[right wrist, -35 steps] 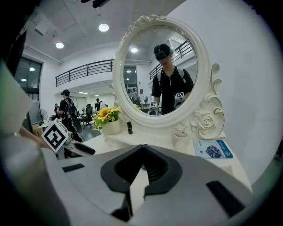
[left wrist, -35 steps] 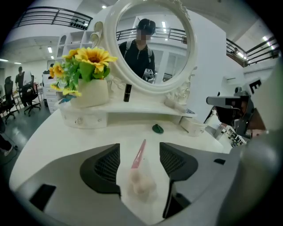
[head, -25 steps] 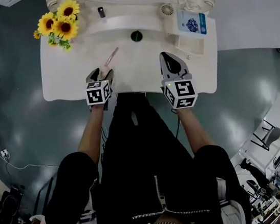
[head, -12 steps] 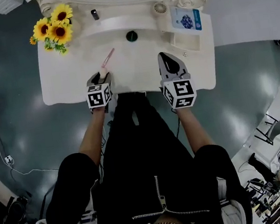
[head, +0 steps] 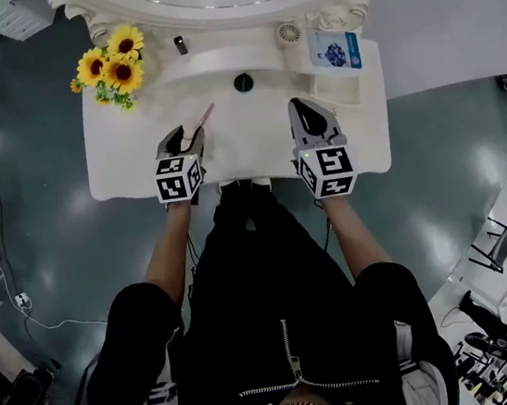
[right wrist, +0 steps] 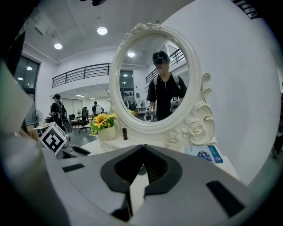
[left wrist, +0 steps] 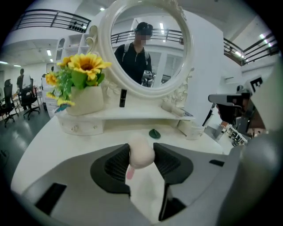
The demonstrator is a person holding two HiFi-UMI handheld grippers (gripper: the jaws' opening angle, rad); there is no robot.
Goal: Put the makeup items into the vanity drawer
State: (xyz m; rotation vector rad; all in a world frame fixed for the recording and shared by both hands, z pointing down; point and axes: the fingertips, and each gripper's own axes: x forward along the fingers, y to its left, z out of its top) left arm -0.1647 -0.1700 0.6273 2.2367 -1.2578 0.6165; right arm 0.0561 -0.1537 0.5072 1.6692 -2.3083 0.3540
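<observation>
One item secured | left gripper (head: 190, 135) jaws just closed, pinching pink makeup brush (head: 204, 116) at its 12 o'clock, lifted off vanity top (head: 126, 163) | right gripper (right wrist: 142, 149), 3 o'clock, pressed together, empty | drawer next

glossy teal floor (head: 35, 246), white wall (right wrist: 247, 79), ceiling spots (right wrist: 102, 31), mezz. rail (right wrist: 82, 73) in bg

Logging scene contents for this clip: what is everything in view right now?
vanity table: one, white, centre of view
mirror: one, white-framed, at the back
sunflowers: one bunch, yellow, back left
tube: one, dark, rear shelf
round item: one, dark green, mid-table
card: one, blue-printed, back right
sponge wand: one, cream head, pink handle, in left claw
left claw: one, grey, jaws just closed on the sponge wand
right claw: one, grey, shut, empty
</observation>
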